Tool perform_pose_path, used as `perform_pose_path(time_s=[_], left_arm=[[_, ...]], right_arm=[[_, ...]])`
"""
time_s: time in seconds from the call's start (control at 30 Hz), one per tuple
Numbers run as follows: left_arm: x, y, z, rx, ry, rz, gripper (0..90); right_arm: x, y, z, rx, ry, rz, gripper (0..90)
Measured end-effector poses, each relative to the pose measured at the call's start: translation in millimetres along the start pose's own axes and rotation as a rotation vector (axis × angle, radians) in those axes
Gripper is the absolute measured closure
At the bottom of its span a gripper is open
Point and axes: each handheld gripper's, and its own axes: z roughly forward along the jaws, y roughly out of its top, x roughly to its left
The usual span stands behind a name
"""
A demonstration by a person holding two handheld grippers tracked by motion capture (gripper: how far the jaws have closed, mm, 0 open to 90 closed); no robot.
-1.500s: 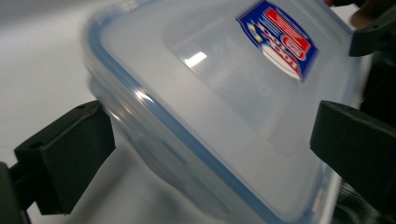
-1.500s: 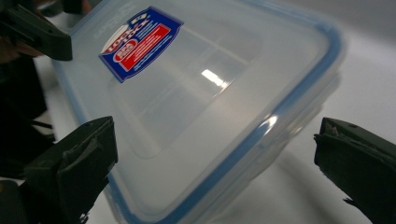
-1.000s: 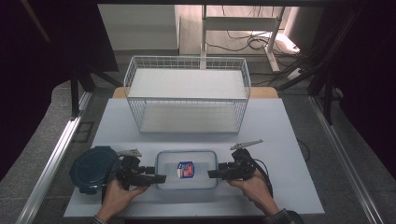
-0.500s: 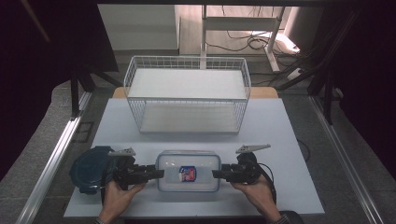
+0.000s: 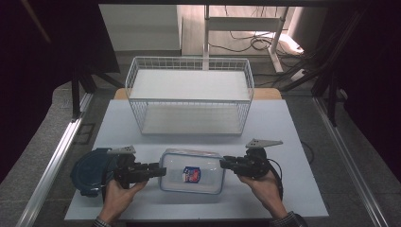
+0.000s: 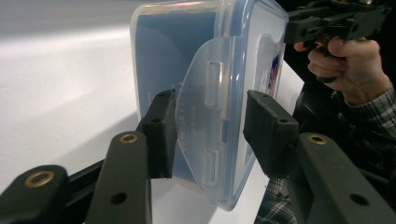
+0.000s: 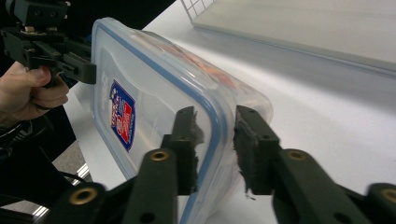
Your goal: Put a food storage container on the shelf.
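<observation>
High view: a clear lidded box lies on the table near its front edge, between the two grippers. Left gripper has its jaws apart, straddling the box's side latch. Right gripper has its jaws apart around the lid's rim at the opposite end. A wire basket stands behind.

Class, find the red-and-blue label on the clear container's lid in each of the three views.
High view: label at lid centre, low middle.
Left gripper view: label edge-on, upper right.
Right gripper view: label left of centre.
Shared landmark: the lid's blue rim.
</observation>
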Motion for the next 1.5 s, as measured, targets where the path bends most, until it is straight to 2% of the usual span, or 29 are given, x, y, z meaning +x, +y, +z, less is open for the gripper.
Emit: perform_pose_path(time_s=[0.03,0.07,0.1,0.13,0.17,0.27,0.3,0.43,0.67,0.7,0.8,0.83,0.9,0.93,1.03,1.13,1.17,1.2,1.4,1.43,1.5], left_arm=[[3.5,-3.1,1.4,0.012,0.000,-0.002,55.0],[3.5,-3.1,1.4,0.012,0.000,-0.002,54.7],[5.3,-5.0,2.2,0.016,-0.002,-0.012,54.6],[7.2,-6.6,2.9,0.021,-0.005,-0.016,54.6],[9.1,-8.9,4.6,0.032,-0.002,-0.018,54.2],[9.9,-10.7,6.2,0.037,0.000,-0.023,53.6],[11.2,-12.1,6.5,0.033,-0.005,-0.032,53.5],[13.8,-14.0,6.6,0.027,-0.014,-0.044,53.2],[16.0,-14.4,7.3,0.016,-0.021,-0.056,53.2],[16.1,-14.0,7.5,0.017,-0.022,-0.053,53.2],[16.3,-14.2,7.6,0.015,-0.023,-0.052,53.2],[16.2,-14.5,7.7,0.015,-0.023,-0.052,53.3],[16.2,-14.7,7.5,0.019,-0.024,-0.043,53.4],[16.2,-14.7,7.5,0.019,-0.024,-0.043,53.4],[16.6,-15.1,7.2,0.022,-0.028,-0.040,53.6],[17.6,-15.6,7.1,0.021,-0.032,-0.048,53.7],[19.2,-16.1,7.3,0.016,-0.038,-0.066,53.6],[19.2,-16.1,7.3,0.016,-0.038,-0.066,53.8],[17.4,-15.2,8.9,-0.004,-0.026,-0.086,53.9],[15.0,-13.1,8.9,-0.010,-0.008,-0.077,54.3],[14.6,-11.3,9.9,-0.009,0.000,-0.075,54.4]], right_arm=[[-1.8,-2.9,6.6,0.035,0.000,0.013,60.7],[-1.8,-2.9,6.6,0.035,0.000,0.013,60.7],[-4.7,-8.5,13.0,0.063,0.023,0.031,55.8],[-4.7,-8.5,13.0,0.063,0.023,0.031,55.8],[-8.1,-13.4,17.4,0.076,0.055,0.050,52.9],[-10.3,-15.9,19.0,0.079,0.071,0.071,51.8],[-13.7,-19.0,21.7,0.092,0.090,0.098,49.8],[-18.6,-25.0,26.0,0.115,0.124,0.147,48.3],[-20.0,-23.8,26.1,0.125,0.128,0.172,51.1],[-21.2,-24.3,24.9,0.125,0.140,0.190,52.2],[-24.7,-24.8,24.6,0.125,0.161,0.200,53.0],[-27.3,-23.5,25.1,0.135,0.174,0.184,52.0],[-28.1,-22.5,27.8,0.137,0.175,0.158,45.9],[-28.1,-22.5,27.8,0.137,0.175,0.158,45.9],[-30.9,-22.2,34.4,0.148,0.186,0.157,37.7],[-33.0,-21.7,34.9,0.130,0.194,0.174,40.2],[-35.7,-20.3,32.3,0.104,0.201,0.188,50.9],[-37.0,-19.3,29.8,0.089,0.202,0.201,52.5],[-33.9,-18.7,27.5,0.105,0.189,0.221,53.6],[-30.6,-18.3,25.7,0.098,0.170,0.213,54.4],[-28.5,-17.5,24.3,0.091,0.159,0.198,54.3]])
